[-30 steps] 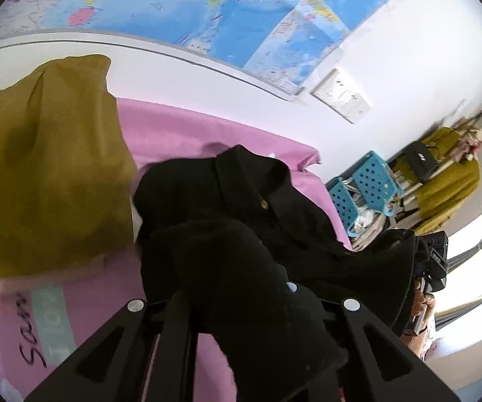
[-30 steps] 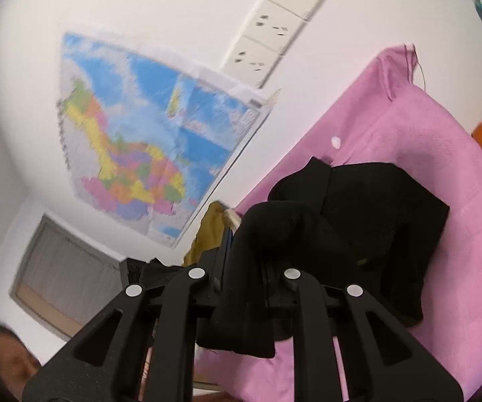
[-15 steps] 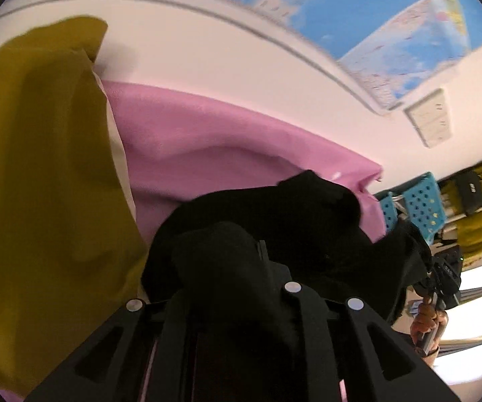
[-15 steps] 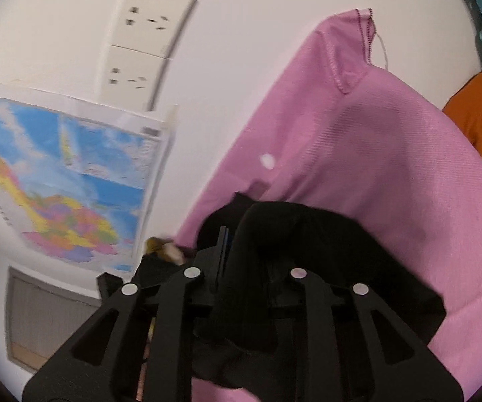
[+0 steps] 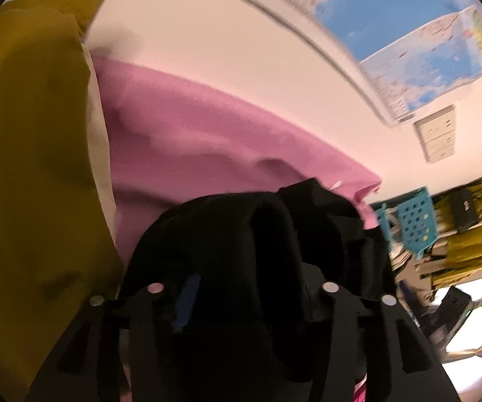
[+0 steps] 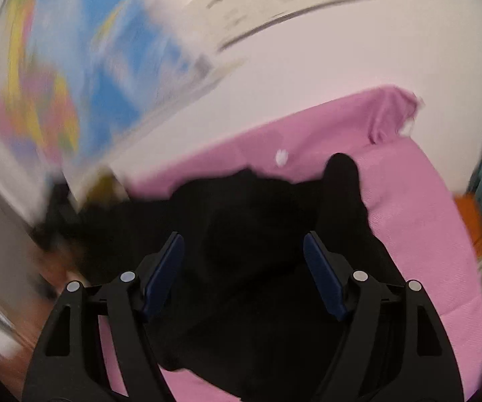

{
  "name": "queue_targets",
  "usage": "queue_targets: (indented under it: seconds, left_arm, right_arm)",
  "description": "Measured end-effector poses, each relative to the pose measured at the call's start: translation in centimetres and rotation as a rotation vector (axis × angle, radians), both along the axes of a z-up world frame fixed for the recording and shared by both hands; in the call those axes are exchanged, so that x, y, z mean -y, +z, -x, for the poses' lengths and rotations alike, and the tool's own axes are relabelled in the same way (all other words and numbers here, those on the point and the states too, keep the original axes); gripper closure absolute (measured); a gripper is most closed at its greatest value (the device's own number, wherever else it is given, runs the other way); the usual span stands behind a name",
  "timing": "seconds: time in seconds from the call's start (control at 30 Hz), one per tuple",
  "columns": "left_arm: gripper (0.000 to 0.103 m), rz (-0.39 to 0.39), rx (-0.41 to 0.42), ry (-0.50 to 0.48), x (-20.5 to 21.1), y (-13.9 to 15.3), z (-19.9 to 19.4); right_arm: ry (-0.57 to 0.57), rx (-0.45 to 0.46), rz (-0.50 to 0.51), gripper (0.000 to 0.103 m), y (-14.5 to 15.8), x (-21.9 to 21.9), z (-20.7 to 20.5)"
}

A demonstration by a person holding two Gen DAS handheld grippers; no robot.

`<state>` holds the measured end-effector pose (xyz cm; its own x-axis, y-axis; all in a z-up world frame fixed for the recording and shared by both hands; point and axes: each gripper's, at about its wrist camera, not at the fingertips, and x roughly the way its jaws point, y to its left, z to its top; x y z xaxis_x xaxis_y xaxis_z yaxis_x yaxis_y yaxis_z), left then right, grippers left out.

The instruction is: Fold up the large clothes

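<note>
1. Black cloth, a dark garment, lies bunched on the pink sheet near the wall; in the left wrist view the same garment humps up in a thick fold just in front of the fingers

2. The right gripper stands wide apart, its blue pads clear of the cloth on both sides; the jaws have just been opening, and the garment lies under and between them, not pinched

3. The left gripper has also just been opening; black fabric still mounds between its fingers, and the view is too dark to say whether any pad still presses on it

4. Judged from this, one fold has been laid down and let go: the garment looks doubled over into a compact heap, but its edges are uneven and a point of cloth sticks up toward the sheet's far corner, so squaring off or another fold probably remains

5. A mustard-yellow garment lies beside the black one on the left, touching the sheet; whether it is folded cannot be told

6. Further out, a wall map, a socket panel and a blue perforated basket
</note>
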<state>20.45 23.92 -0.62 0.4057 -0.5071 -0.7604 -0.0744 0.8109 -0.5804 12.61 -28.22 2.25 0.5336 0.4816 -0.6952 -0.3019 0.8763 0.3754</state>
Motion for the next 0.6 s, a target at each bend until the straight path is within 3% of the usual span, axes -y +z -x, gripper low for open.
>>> queue_targets:
  seconds: [0.07,0.1,0.13,0.17,0.2,0.27,0.37,0.47,0.53,0.6]
  left_arm:
    - [0.043,0.024,0.042,0.011,-0.1,1.0,0.9]
    - [0.041,0.015,0.070,0.020,-0.1,1.6,1.4]
    - [0.040,-0.002,0.103,0.022,0.1,2.3,2.1]
    - [0.037,-0.022,0.128,0.017,0.4,2.9,2.6]
    - [0.035,-0.055,0.162,0.014,0.8,3.6,3.4]
    - [0.033,-0.137,0.235,0.003,1.8,5.0,4.9]
    - [0.031,-0.251,0.344,-0.078,4.0,6.4,7.3]
    - [0.029,-0.333,0.420,-0.226,7.6,6.1,9.2]
    - [0.029,-0.387,0.407,-0.338,10.5,4.2,9.2]
    - [0.031,-0.482,0.347,-0.352,12.7,1.6,8.1]
  right_arm:
    - [0.044,-0.001,0.104,0.031,-1.1,-2.6,-0.5]
    - [0.067,-0.012,0.153,0.039,-2.0,-3.8,-1.1]
    - [0.073,-0.023,0.199,0.056,-2.7,-4.7,-1.6]
    - [0.080,-0.032,0.233,0.064,-3.3,-5.4,-2.1]
    - [0.094,-0.033,0.264,0.079,-3.9,-6.0,-2.4]
    - [0.099,-0.010,0.277,0.094,-4.0,-6.4,-2.7]
    - [0.047,0.055,0.205,0.096,-1.7,-5.6,-3.1]
    - [-0.024,0.121,0.125,0.097,0.7,-4.7,-3.8]
    - [-0.018,0.101,0.159,0.097,-0.2,-5.4,-4.9]
    - [-0.016,0.008,0.221,0.096,-2.7,-6.2,-6.1]
